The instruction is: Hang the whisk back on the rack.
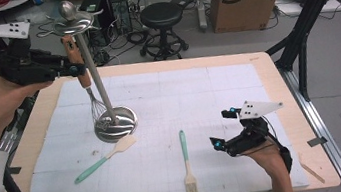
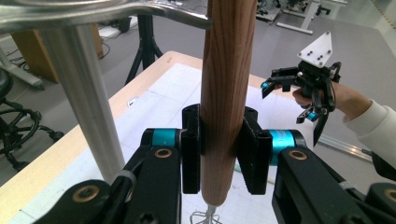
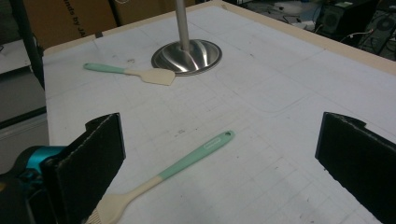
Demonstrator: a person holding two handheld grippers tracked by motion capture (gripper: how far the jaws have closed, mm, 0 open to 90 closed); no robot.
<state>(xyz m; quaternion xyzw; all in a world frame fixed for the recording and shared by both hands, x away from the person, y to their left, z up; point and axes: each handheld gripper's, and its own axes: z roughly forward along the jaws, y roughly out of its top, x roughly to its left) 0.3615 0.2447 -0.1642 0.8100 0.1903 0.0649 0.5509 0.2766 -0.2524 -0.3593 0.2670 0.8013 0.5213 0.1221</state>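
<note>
1. Clamped between the pads of the left gripper (image 2: 219, 154) is the wooden handle of a whisk (image 2: 226, 93), held upright just beside the pole of the steel utensil stand (image 1: 97, 76), near its top ring of hooks.
2. It seems the work is hanging tools on the stand; the whisk is at the hook but I cannot tell if it hangs yet.
3. Left to do: the spatula (image 1: 104, 158) lies touching the stand's base, and the pastry brush (image 1: 186, 162) lies further from the stand.
4. Right gripper (image 1: 226, 131) rests on the table far from the stand, fingers wide apart and holding nothing.
5. No container is present; the stand carries nothing else.
</note>
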